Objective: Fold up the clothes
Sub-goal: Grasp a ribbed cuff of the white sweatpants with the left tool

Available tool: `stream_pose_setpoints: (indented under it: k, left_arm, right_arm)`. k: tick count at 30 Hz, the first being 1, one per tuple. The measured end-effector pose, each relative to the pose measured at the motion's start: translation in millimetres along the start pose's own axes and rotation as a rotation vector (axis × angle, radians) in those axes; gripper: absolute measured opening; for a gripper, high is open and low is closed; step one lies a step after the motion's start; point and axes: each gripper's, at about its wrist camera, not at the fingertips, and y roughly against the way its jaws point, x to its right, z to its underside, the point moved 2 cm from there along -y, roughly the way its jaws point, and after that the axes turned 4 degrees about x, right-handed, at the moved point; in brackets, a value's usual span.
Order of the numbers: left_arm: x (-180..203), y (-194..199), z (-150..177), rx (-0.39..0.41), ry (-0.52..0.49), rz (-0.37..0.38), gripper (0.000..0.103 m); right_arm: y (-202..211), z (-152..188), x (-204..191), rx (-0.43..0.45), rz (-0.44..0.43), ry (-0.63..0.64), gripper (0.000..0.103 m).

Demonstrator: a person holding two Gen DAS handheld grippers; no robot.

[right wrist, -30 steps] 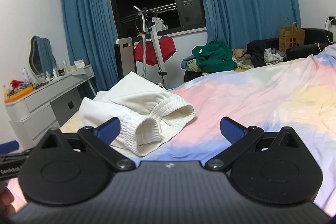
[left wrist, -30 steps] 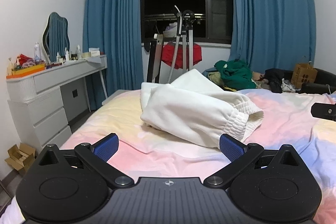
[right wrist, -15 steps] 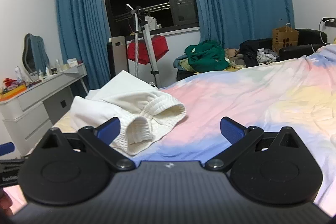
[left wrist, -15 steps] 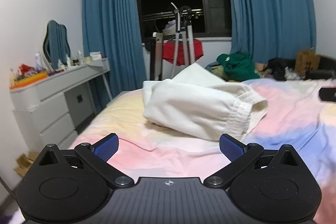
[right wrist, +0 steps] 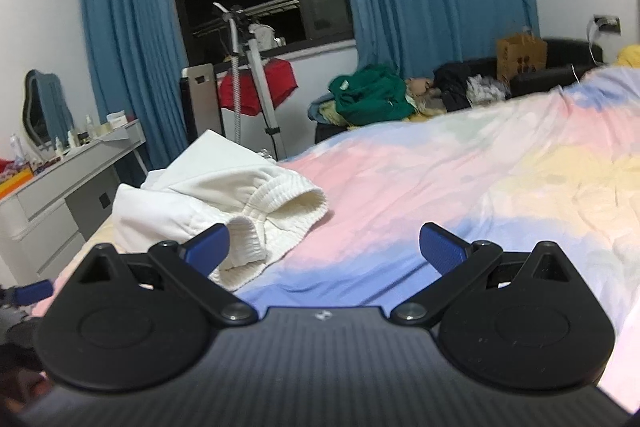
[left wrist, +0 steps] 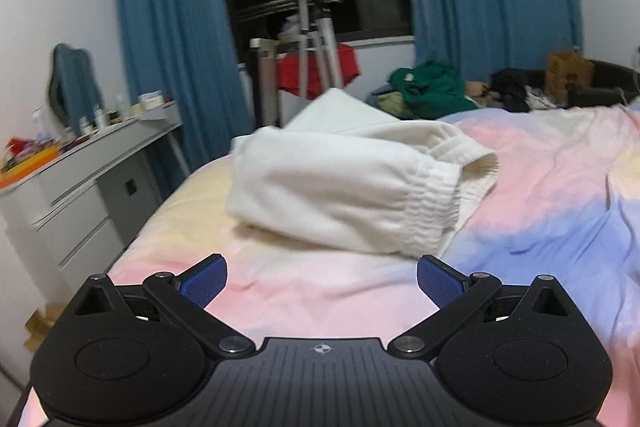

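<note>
Your left gripper (left wrist: 321, 279) fingers released, empty, white sweatpants (left wrist: 344, 187) bundled at 12 o'clock on pastel bed (left wrist: 540, 195), your right gripper (right wrist: 324, 247) fingers spread, empty, sweatpants at 10 o'clock

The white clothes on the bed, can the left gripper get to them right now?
Probably yes. The left gripper is open and points straight at the white clothes. Only bare bedsheet lies between them, with nothing in the way, so it would just need to move forward.
</note>
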Motion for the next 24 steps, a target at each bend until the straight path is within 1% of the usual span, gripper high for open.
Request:
stream_pose_setpoints:
  k: [5, 9, 12, 13, 15, 16, 18, 20, 21, 22, 23, 24]
  left_arm:
    - [41, -40, -13, 0.033, -0.109, 0.023, 0.101]
    - [78, -75, -19, 0.082, -0.226, 0.010, 0.101]
    - [98, -102, -14, 0.097, -0.310, -0.030, 0.099]
    - [104, -110, -12, 0.105, -0.339, -0.061, 0.098]
    - [111, -126, -7, 0.116, -0.395, -0.123, 0.092]
    - [111, -132, -5, 0.114, -0.402, -0.141, 0.091]
    - [109, -145, -3, 0.105, -0.393, -0.168, 0.093]
    - [104, -151, -5, 0.112, -0.369, -0.164, 0.091]
    - [101, -151, -7, 0.131, -0.348, -0.157, 0.088]
    - [100, -149, -8, 0.151, -0.337, -0.144, 0.081]
    - [101, -146, -8, 0.170, -0.337, -0.121, 0.070]
    - [101, -144, -9, 0.189, -0.337, -0.098, 0.065]
  right_arm:
    - [-5, -1, 19, 0.004, 0.036, -0.068, 0.103]
    - [-20, 3, 35, -0.051, 0.031, -0.150, 0.103]
    - [-30, 7, 47, -0.071, 0.029, -0.219, 0.103]
    - [-34, 10, 49, -0.077, 0.030, -0.226, 0.103]
    - [-44, 15, 53, -0.095, 0.028, -0.236, 0.103]
    - [-50, 18, 54, -0.109, 0.025, -0.241, 0.103]
    - [-61, 23, 56, -0.136, 0.010, -0.252, 0.103]
    - [-72, 28, 55, -0.150, -0.006, -0.254, 0.103]
    - [-78, 30, 54, -0.156, -0.010, -0.251, 0.103]
    - [-82, 32, 53, -0.162, -0.015, -0.246, 0.103]
    - [-86, 34, 53, -0.167, -0.020, -0.239, 0.103]
    - [-88, 36, 52, -0.166, -0.022, -0.229, 0.103]
